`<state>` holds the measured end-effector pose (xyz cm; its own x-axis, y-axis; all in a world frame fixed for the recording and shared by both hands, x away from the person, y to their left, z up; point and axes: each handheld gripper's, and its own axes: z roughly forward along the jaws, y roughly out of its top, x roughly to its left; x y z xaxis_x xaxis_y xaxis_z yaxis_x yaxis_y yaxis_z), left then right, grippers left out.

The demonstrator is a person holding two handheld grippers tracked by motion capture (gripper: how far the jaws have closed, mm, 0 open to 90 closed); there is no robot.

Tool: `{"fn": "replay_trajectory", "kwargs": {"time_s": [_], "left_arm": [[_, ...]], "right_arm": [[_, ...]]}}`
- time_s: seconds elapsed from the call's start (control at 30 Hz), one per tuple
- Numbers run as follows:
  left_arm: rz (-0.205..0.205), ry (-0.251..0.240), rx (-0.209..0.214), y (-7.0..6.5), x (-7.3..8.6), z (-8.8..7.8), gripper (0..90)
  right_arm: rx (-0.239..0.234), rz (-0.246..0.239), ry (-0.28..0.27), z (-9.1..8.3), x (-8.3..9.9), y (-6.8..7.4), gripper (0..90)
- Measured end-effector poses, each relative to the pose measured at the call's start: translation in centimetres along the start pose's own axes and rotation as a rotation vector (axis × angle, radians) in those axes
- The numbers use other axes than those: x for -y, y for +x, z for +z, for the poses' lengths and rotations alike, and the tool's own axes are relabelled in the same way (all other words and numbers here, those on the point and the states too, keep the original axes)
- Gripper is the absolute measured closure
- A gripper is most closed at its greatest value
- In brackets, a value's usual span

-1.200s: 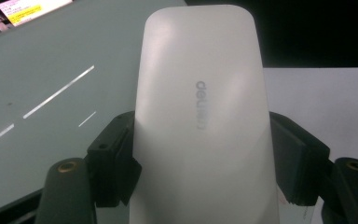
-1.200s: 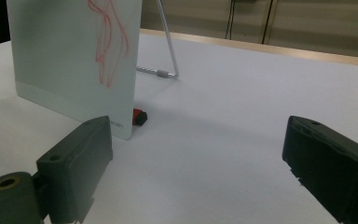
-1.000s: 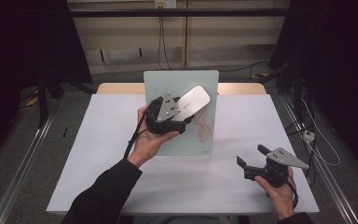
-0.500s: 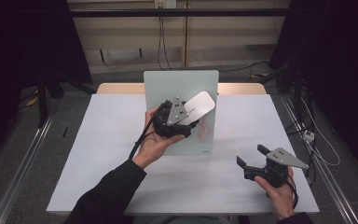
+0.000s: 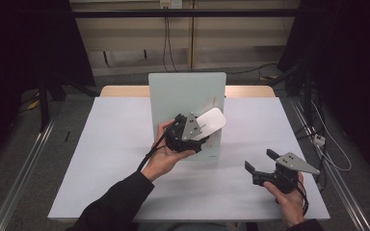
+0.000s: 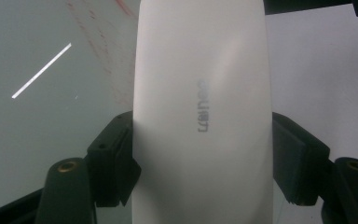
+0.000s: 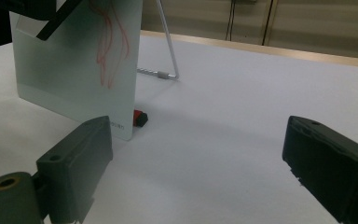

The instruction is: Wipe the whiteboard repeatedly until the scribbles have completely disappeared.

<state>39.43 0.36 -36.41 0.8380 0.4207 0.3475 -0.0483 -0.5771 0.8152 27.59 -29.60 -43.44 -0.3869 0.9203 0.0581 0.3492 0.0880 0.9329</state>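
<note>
High view: a white eraser [image 5: 211, 122] is clamped by the left gripper [image 5: 189, 134], its long axis across the red-marked whiteboard [image 5: 185, 96]; the right gripper [image 5: 270, 168] rests apart, jaws open.

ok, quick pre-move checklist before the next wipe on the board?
1. Left gripper shut on the white eraser: ok.
2. Eraser centred between the jaws: ok.
3. Eraser pressed against the board: cannot tell.
4. Red marks remain on the board: not ok, more wiping needed.
5. Right gripper open, empty, away from the board: ok.
6. Board standing on its wire stand: ok.
</note>
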Motion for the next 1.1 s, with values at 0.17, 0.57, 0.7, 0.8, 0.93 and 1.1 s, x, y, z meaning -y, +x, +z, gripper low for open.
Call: {"fn": "replay_trajectory", "kwargs": {"time_s": [0.17, 0.57, 0.7, 0.8, 0.93, 1.1], "left_arm": [[-0.009, -0.028, -0.042, 1.2, -1.2, -0.7, 30.9], [0.01, -0.065, -0.126, 2.3, -3.1, -0.8, 30.8], [0.024, -0.031, -0.072, 0.8, -2.1, 0.1, 30.9], [0.029, -0.002, -0.03, -0.5, -1.1, 0.8, 30.9], [0.018, 0.009, -0.006, -0.5, -1.1, 0.9, 30.9], [-0.002, -0.03, -0.055, 1.5, -2.7, -0.2, 31.0]], "right_arm": [[-0.001, -0.001, -0.001, 0.0, 0.0, 0.0, 8.2], [-0.006, 0.002, -0.003, 0.0, 0.0, 0.0, 8.1], [-0.006, 0.005, -0.005, -0.1, 0.0, 0.0, 8.1], [-0.006, 0.003, -0.006, -0.1, 0.0, 0.0, 8.1], [-0.006, 0.001, -0.006, 0.0, 0.0, 0.0, 8.2], [-0.005, 0.004, -0.007, 0.0, 0.0, 0.0, 8.1]]}}
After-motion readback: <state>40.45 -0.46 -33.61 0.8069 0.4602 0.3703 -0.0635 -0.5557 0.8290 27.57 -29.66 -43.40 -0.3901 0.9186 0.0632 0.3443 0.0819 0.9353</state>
